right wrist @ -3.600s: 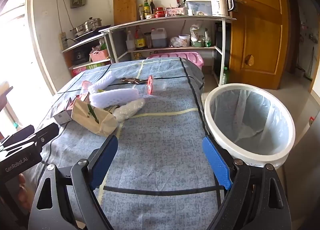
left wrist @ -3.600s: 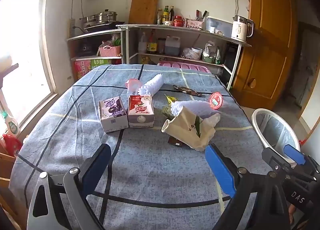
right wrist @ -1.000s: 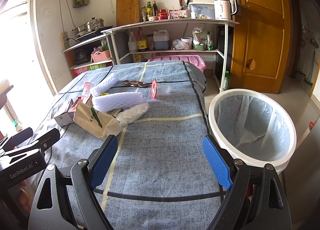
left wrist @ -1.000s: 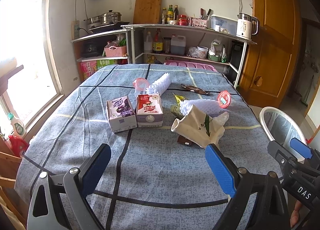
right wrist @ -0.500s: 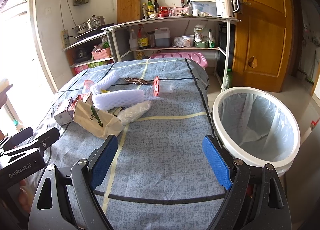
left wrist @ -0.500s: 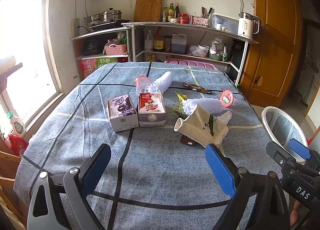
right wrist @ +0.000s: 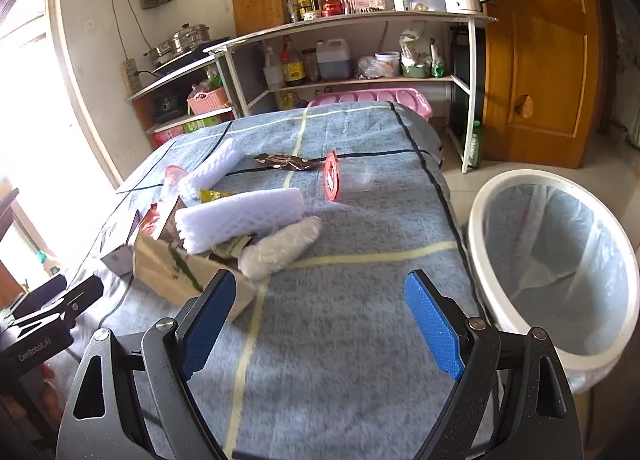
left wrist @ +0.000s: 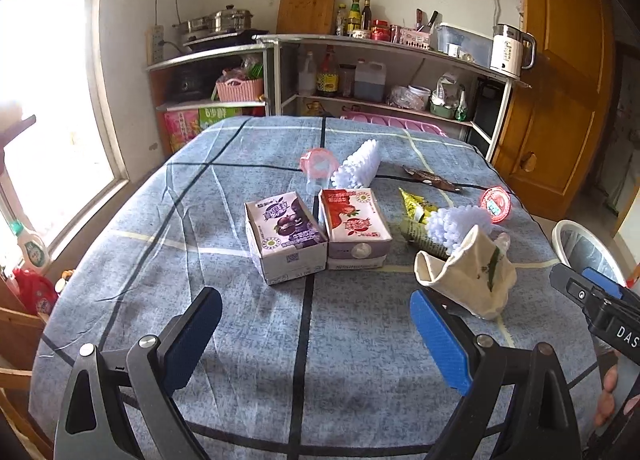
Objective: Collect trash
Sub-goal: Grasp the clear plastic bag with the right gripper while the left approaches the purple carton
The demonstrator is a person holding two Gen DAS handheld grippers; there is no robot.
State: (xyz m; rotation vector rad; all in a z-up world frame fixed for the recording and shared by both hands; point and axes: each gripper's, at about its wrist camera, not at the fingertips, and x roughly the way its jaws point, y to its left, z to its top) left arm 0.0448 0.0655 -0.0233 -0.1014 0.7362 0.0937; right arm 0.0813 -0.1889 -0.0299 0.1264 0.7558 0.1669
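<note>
- Kitchen shelves, a window and a wooden door are seen behind a table (left wrist: 160, 260) covered with a blue checked cloth; this is the left wrist view.
- The left gripper (left wrist: 316, 332) is held above the near cloth, its jaws spread wide with nothing between them.
- Trash is spread over the middle of the table: two cartons are counted, a purple carton (left wrist: 284, 244) and a red carton (left wrist: 354, 226), side by side and touching.
- Beside them a paper bag (left wrist: 468, 274) lies crumpled, with a foam net (left wrist: 460, 222) behind it and a second foam net (left wrist: 358, 170) further back.
- Two pink-lidded cups are counted: one cup (left wrist: 318, 166) by the far net, one lid (left wrist: 496, 202) near the right edge. One yellow wrapper (left wrist: 414, 202) and one brown wrapper (left wrist: 430, 178) are also seen.
- The cartons are judged stiff and light if empty; a hold across the short sides would suit. The bag is judged soft and best pinched at its folded rim.
- In the right wrist view, the right gripper (right wrist: 320, 324) is likewise held spread and empty over the cloth.
- One bin (right wrist: 492, 220), lined with a clear bag, stands on the floor just beside the table's right edge; no trash can be made out in it.
- One plastic roll (right wrist: 280, 246) lies nearest the gripper, touching the bag; it is judged light, crushable and somewhat slippery, so a hold across its middle is advised.
- The nets are judged springy and nearly weightless, and may be gripped anywhere.
</note>
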